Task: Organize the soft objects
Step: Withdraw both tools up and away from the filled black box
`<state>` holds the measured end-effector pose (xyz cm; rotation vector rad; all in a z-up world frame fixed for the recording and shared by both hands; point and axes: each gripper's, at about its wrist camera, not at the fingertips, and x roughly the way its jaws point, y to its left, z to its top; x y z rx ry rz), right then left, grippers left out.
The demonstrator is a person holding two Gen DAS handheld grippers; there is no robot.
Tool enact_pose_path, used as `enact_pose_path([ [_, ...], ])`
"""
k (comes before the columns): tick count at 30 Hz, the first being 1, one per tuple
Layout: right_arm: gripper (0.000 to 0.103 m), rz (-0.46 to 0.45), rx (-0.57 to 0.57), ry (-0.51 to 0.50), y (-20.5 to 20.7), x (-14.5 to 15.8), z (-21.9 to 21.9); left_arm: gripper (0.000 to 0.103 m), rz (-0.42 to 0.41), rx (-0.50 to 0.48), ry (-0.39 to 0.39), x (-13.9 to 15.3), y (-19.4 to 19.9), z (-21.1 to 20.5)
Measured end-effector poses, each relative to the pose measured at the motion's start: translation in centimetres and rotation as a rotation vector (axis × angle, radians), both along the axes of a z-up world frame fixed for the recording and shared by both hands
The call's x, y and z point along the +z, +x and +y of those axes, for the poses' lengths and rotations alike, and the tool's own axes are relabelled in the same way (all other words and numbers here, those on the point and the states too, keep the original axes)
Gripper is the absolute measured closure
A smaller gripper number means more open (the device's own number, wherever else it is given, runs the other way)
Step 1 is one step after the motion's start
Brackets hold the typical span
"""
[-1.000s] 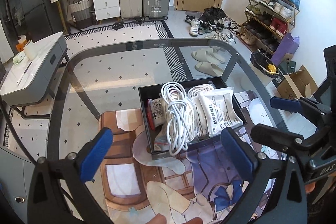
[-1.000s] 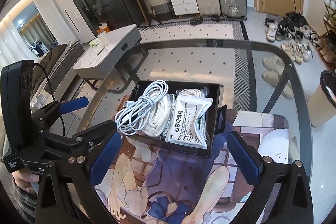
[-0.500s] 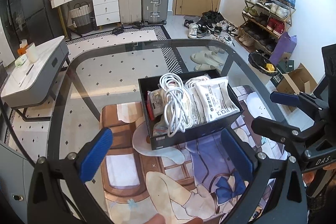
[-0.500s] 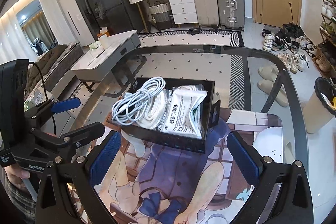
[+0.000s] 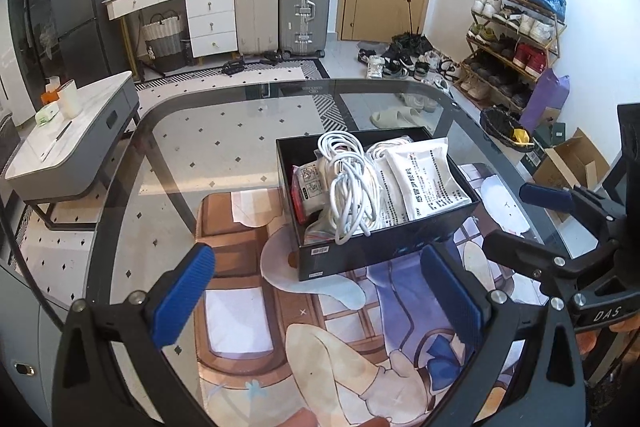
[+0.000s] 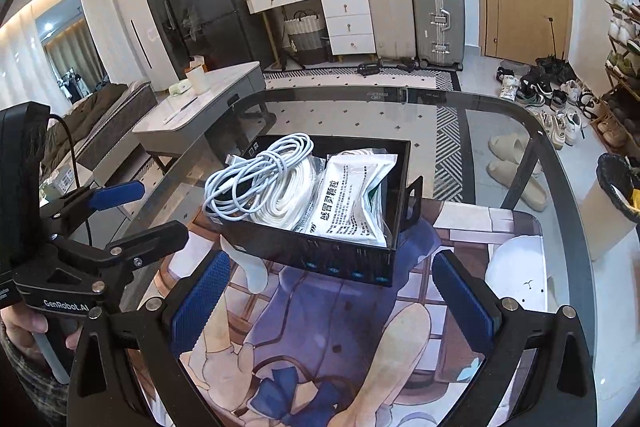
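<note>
On the glass table (image 5: pixel 168 131), past my blue pads, sits the black box (image 5: pixel 384 247) on the printed mat (image 5: pixel 240 311). Everything soft that I can see is already inside it: the coiled white cable (image 5: pixel 348 187) heaped in the middle, the flat white band roll (image 6: pixel 294 195) beside it, the white sachet pack (image 5: pixel 424 175) leaning toward the right wall, and a small red-edged packet (image 5: pixel 306 187) tucked at the left. Nothing loose lies on the mat or the bare glass around the box, so I judge the sorting close to finished, or finished outright. What may remain is tidying: the cable rides above the rim and could spill if the box is nudged.

Both my tools hang back from the box, apart from it and touching nothing. My left gripper (image 5: pixel 316 295) has its fingers spread wide with nothing between them; my right gripper (image 6: pixel 332 299) is likewise splayed and empty. I cannot see what lies under the top layer.
</note>
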<state>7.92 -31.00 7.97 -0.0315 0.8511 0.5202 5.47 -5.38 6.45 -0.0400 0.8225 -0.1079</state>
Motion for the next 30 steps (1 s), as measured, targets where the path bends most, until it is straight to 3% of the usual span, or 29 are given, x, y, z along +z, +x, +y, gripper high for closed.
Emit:
enact_pose_path([
  [7, 0.001, -0.076, -0.019, 0.028, -0.5, -1.6, -0.8, 0.0, -0.05, 0.017, -0.011, -1.6, -0.5, 0.4],
  [30, 0.001, -0.161, -0.026, 0.072, 0.5, -5.2, -1.5, 0.0, -0.145, 0.01, -0.018, -5.1, -0.8, 0.2],
])
